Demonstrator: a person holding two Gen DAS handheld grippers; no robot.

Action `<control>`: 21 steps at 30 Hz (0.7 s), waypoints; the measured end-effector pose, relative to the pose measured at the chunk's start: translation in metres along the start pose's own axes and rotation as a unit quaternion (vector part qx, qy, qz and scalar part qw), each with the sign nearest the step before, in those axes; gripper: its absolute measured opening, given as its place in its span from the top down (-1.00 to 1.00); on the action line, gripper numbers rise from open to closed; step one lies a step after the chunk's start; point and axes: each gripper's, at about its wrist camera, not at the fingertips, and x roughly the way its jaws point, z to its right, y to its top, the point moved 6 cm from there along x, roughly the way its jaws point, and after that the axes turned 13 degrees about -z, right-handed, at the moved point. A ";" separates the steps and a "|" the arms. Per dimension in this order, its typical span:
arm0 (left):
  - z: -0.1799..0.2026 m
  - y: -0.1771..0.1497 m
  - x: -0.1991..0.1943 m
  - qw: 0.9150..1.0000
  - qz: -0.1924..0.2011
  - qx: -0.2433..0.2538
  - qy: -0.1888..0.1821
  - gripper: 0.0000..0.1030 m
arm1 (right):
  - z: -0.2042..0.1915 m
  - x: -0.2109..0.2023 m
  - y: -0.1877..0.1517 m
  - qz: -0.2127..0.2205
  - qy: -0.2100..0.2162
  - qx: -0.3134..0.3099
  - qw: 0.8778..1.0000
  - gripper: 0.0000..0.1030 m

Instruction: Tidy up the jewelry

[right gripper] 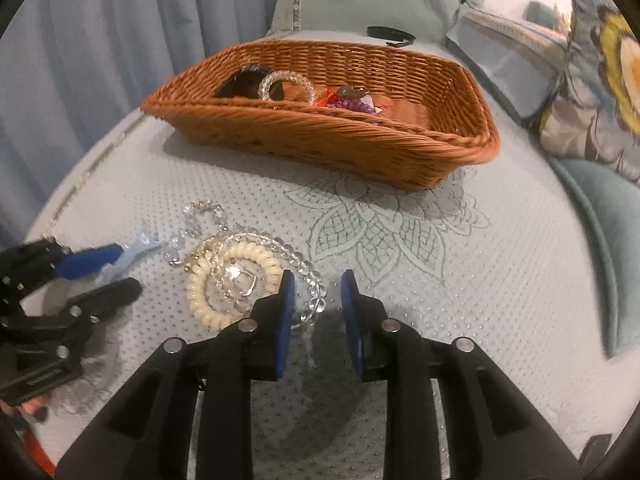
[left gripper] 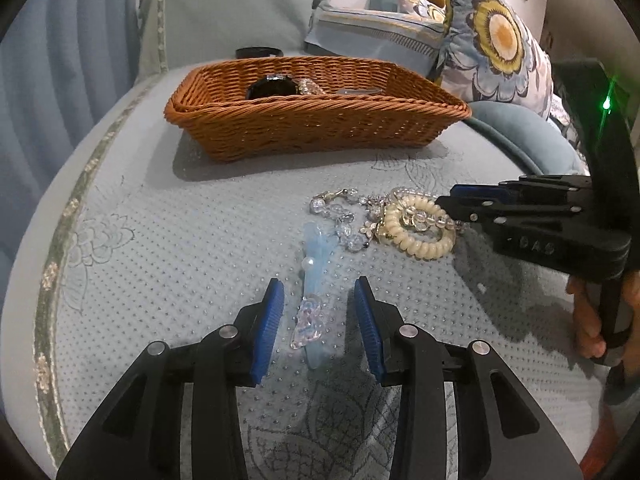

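Far left, the left gripper hangs low over the pale quilted cushion, blue pads spread wide, and the light blue hair clip lies lengthwise right in the gap between them, touching neither pad (its clear crystal end points back toward the camera). Nothing gripped there yet.

Just right of the clip sits the tangle: a clear crystal bead bracelet looped against a cream spiral hair tie, the two touching and overlapping.

Further right, the right gripper comes in low at that pile. Its fingers are parted, with a strand of clear beads running across the gap at the left blue pad; whether the pad actually touches the beads I cannot tell. From the left wrist view its black nose sits right at the spiral tie's edge.

Behind it all, the brown wicker basket stands on the cushion, well apart from the pile, already holding a dark round piece, a clear bead bracelet and some purple beads. A floral pillow leans at far right.
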 end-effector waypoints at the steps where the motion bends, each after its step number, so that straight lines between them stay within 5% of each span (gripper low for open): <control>1: 0.000 0.000 0.000 1.000 0.000 -0.001 -0.001 0.31 | -0.003 0.001 0.002 0.001 -0.012 -0.006 1.000 0.56; 7: 0.005 0.001 0.001 1.000 0.000 0.003 0.011 0.34 | -0.012 0.003 0.004 0.009 -0.059 -0.025 0.998 0.59; 10: 0.001 0.001 0.001 1.000 0.001 -0.007 0.020 0.82 | -0.009 0.003 0.003 0.010 -0.049 -0.014 0.999 0.89; 12: -0.002 0.001 -0.001 1.000 0.006 -0.015 0.013 0.87 | -0.004 0.000 0.003 0.012 -0.043 -0.005 0.999 0.89; 21: -0.007 0.005 -0.019 0.998 0.045 -0.034 0.013 0.87 | 0.009 -0.037 0.005 0.040 0.061 0.026 0.997 0.89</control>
